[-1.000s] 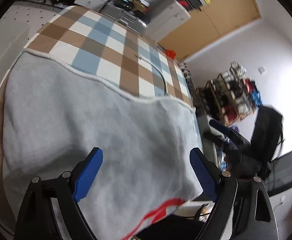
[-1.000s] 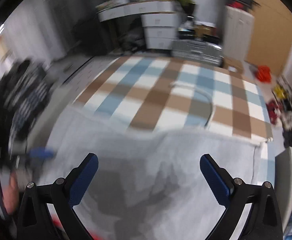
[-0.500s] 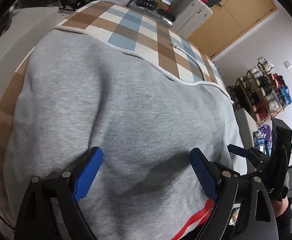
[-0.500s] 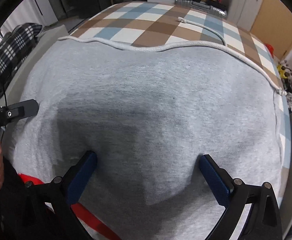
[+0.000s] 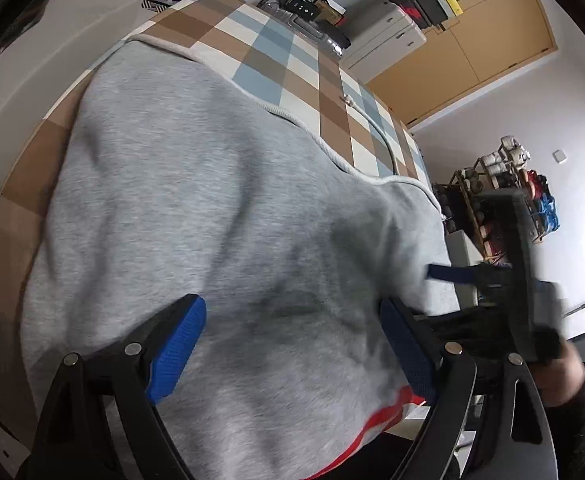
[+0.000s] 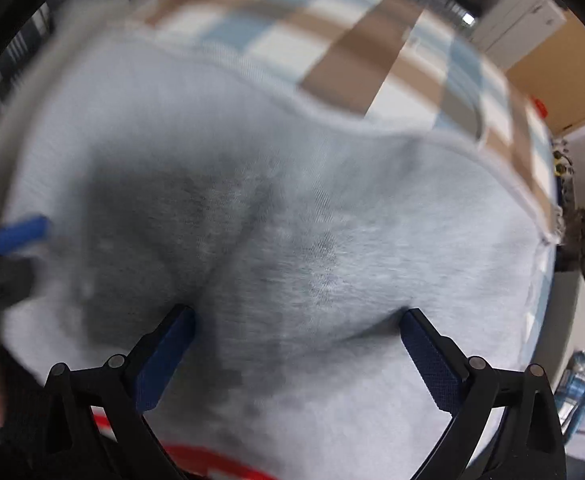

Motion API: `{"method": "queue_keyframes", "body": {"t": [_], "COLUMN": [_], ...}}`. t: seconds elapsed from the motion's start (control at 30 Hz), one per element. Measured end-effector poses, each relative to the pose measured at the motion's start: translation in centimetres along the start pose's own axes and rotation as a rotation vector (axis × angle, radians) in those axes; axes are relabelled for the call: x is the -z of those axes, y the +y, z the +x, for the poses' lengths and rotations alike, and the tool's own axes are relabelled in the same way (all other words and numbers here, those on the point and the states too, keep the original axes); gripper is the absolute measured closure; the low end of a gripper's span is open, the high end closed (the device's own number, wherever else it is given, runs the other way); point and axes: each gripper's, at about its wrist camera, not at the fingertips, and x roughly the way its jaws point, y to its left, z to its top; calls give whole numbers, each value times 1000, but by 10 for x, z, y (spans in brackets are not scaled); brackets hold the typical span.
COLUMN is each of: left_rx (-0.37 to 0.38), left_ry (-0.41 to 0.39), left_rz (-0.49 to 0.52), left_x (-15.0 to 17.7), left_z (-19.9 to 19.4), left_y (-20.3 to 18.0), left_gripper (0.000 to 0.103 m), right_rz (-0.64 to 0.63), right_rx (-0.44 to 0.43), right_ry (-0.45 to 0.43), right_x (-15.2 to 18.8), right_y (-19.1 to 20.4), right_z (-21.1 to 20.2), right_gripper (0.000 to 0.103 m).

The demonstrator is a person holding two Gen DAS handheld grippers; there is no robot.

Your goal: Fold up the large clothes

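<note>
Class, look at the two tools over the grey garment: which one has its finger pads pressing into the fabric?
The right tool: its pads dent the grey garment. The left tool hovers open above it.

Matt fleecy grey garment [image 5: 220, 216] (soft knit cloth)

A table covered with a checked cloth [image 5: 292, 60] in brown, pale blue and white squares carries everything. A large grey garment [image 5: 232, 240] lies spread flat on the near part of it and covers most of the surface; its far edge has a pale corded hem, and its near edge, with a red stripe, hangs over the table side. A thin white cord [image 5: 376, 128] lies on the bare cloth behind the garment
</note>
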Motion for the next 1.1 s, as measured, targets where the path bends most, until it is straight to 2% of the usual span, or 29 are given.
{"method": "queue_keyframes", "body": {"t": [0.13,0.2,0.27,0.33,0.4,0.47,0.57,0.6,0.67,0.77,0.87,0.9,0.97,1.03,1.1], "left_rx": [15,24,32,61,101,92,113,105,42,-70,-143,-190,-215,-212,-207], "left_ry": [2,7,4,-2,-1,-13,7,21,53,97,68,55,60,54,57], "left_rz": [-7,-13,-18,-3,39,108,175,178,190,210,257,276,310,319,323], "left_x": [0,-1,-1,3,7,14,20,20,21,23,26,26,30,31,30], "left_z": [-3,-4,-8,-15,-21,-29,-27,-22,-7,20,32,35,38,34,31], "left_y": [4,5,5,2,-7,-26,-54,-61,-68,-62,-55,-53,-51,-50,-46], "left_gripper": [17,17,17,17,17,17,17,17,17,17,17,17,17,17,17], "right_rz": [36,51,86,162,194,186,171,148,140,139,141,146,127,135,165], "right_rx": [-29,-54,-116,-217,-257,-227,-101,-54,-60,-45,-44,-48,-67,-89,-120], "right_ry": [1,-30,-77,-168,-236,-232,-111,-45,-105,-107,-97,-86,-46,-100,-196], "right_x": [3,10,22,45,70,88,108,115,116,118,116,115,108,94,80], "right_y": [-5,-10,-23,-45,-60,-64,-62,-58,-56,-55,-55,-55,-52,-61,-65], "right_z": [6,2,-11,-34,-52,-54,-24,-2,5,2,2,0,-4,-25,-55], "right_gripper": [0,0,0,0,0,0,0,0,0,0,0,0,0,0,0]}}
